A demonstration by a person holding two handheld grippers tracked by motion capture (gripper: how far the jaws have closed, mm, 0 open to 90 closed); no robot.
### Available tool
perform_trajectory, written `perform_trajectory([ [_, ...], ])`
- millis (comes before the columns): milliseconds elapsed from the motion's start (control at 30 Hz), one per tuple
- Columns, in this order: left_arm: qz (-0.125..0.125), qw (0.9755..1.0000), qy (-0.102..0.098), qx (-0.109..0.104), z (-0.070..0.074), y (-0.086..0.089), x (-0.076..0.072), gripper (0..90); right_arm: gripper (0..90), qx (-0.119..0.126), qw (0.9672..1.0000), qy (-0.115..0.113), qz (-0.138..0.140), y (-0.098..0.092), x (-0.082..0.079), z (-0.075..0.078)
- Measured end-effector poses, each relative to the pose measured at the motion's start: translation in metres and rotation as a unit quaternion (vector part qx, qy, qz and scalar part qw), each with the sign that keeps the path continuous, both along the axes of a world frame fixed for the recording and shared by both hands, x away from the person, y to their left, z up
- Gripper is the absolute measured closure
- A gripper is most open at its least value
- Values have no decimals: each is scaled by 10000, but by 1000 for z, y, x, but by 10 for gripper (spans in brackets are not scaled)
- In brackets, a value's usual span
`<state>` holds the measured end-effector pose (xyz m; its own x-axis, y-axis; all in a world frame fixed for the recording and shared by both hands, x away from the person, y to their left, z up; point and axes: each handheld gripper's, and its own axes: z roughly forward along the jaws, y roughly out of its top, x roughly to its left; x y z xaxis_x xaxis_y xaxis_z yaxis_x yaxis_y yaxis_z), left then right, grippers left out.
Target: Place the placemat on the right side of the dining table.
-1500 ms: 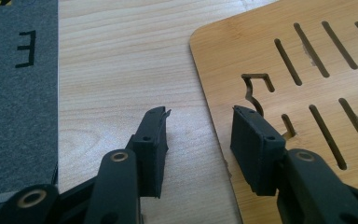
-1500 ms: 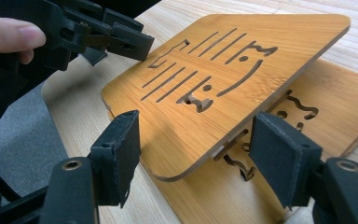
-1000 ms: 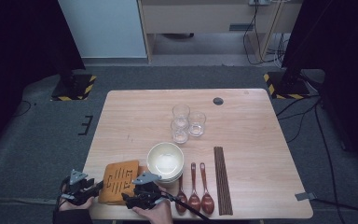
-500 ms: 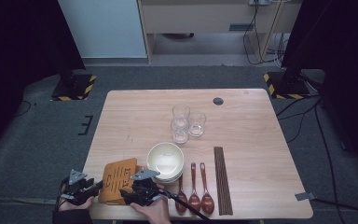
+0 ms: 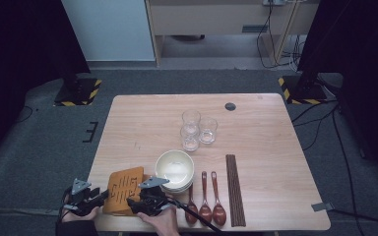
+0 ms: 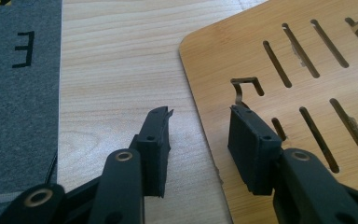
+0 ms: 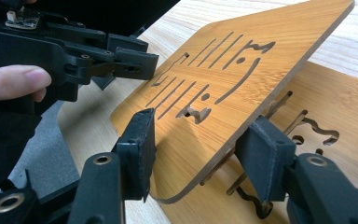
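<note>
Two slotted wooden boards lie stacked at the table's front left corner. The top board is tilted up off the lower board. My right gripper has the top board's near corner between its jaws, one jaw above it and one beneath. These jaws have just been closing and still stand apart. My left gripper straddles the opposite edge of the board, one jaw over bare table, the other over the wood, with a wide gap between them. In the high view the left gripper and right gripper flank the boards.
A stack of white bowls stands just right of the boards. Beyond it lie three wooden spoons and several dark chopsticks. Three glasses and a black disc sit farther back. The table's front edge is right under my hands.
</note>
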<state>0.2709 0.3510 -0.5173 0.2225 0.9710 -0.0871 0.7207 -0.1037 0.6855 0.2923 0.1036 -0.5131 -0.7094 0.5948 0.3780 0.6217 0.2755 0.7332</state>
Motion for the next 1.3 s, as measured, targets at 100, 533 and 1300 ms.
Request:
perform_trajectory([
  [100, 42, 10000, 4, -58, 0, 1, 0, 567, 535, 140, 9999, 77, -1, -2, 1, 2],
  [533, 334, 9964, -415, -657, 6, 11, -4, 384, 708, 553, 9983, 194, 43, -10, 0, 7],
  [1300, 418, 9890, -1029, -973, 16, 16, -11, 308, 861, 1022, 9930, 505, 306, -18, 0, 8],
])
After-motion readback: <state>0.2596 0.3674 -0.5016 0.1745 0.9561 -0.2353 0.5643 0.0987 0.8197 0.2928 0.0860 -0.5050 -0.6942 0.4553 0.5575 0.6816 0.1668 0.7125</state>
